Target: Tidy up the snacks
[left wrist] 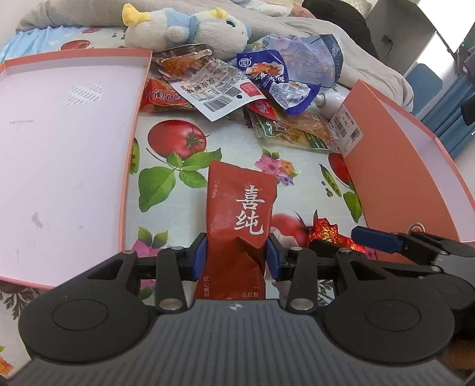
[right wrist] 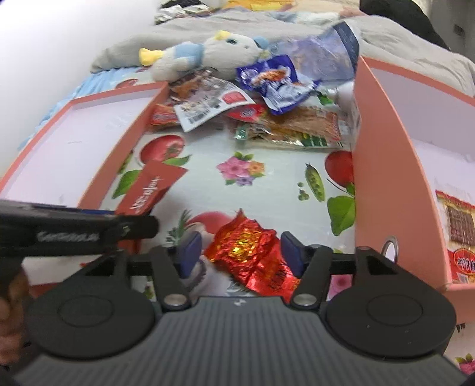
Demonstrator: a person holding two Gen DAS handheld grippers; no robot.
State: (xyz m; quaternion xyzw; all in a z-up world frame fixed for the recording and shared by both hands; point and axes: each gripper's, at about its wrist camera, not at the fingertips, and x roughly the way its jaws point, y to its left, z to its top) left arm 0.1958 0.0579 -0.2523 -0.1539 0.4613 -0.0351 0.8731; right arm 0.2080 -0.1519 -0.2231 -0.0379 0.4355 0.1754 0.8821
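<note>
A dark red sachet (left wrist: 237, 225) is clamped by the left gripper (left wrist: 236, 257) for boxing, while a foil packet (right wrist: 249, 252) is straddled by the parted fingers of the right gripper (right wrist: 241, 252).

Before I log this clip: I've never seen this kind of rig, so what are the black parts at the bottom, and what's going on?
There is no robot: a person carries two handheld grippers, each with its own camera looking along its fingers. The left gripper is clamped on a dark red packet. The right gripper is open around a shiny red foil wrapper lying on the flowered cloth. More snack packs are piled by a plush toy, between two pink box halves.
</note>
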